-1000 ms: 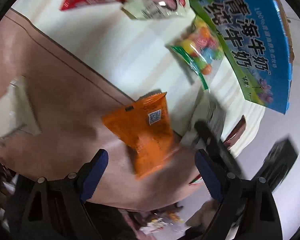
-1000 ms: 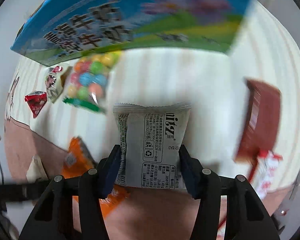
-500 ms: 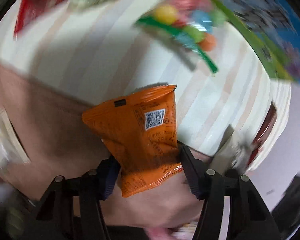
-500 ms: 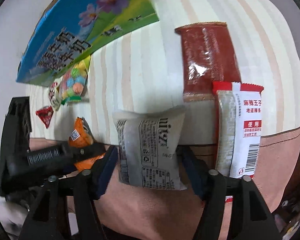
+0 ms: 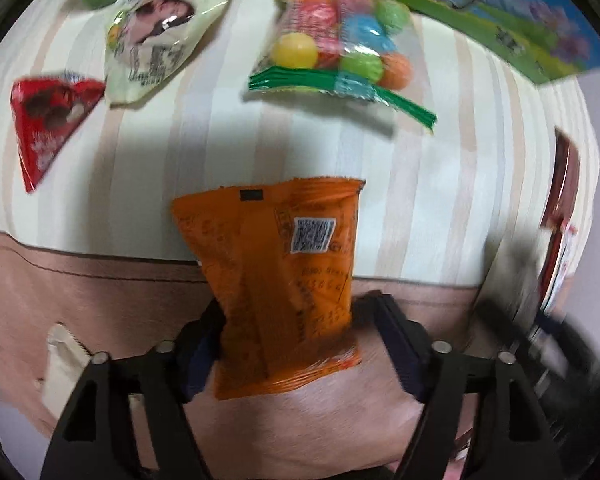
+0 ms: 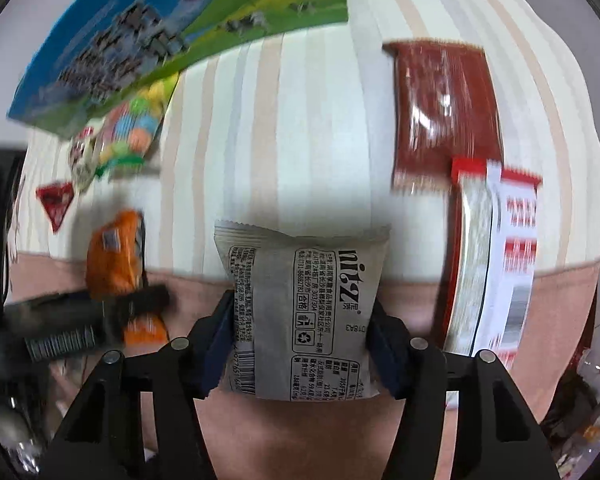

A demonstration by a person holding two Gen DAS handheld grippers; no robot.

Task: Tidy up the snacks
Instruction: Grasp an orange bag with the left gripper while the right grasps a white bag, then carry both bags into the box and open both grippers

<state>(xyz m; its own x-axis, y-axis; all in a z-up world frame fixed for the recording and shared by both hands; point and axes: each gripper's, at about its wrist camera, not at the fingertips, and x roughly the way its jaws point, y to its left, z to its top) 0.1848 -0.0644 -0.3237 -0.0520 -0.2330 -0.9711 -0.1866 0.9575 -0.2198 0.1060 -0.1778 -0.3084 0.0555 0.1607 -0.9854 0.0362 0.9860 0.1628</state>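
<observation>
My left gripper is shut on an orange snack packet and holds it above the near edge of the striped cloth. My right gripper is shut on a grey snack packet with black print, held above the same edge. In the right wrist view the orange packet and the left gripper show at the left. A blue and green milk carton box stands at the back of the table, also seen in the left wrist view.
On the cloth lie a bag of coloured candy balls, a pale green packet, a red triangular packet, a dark red packet and a red and white packet. A pink cloth border runs along the near edge.
My left gripper closed on the orange packet and lifted it, now facing the candy bag. My right gripper swung right with the grey packet, bringing the red packets into view.
</observation>
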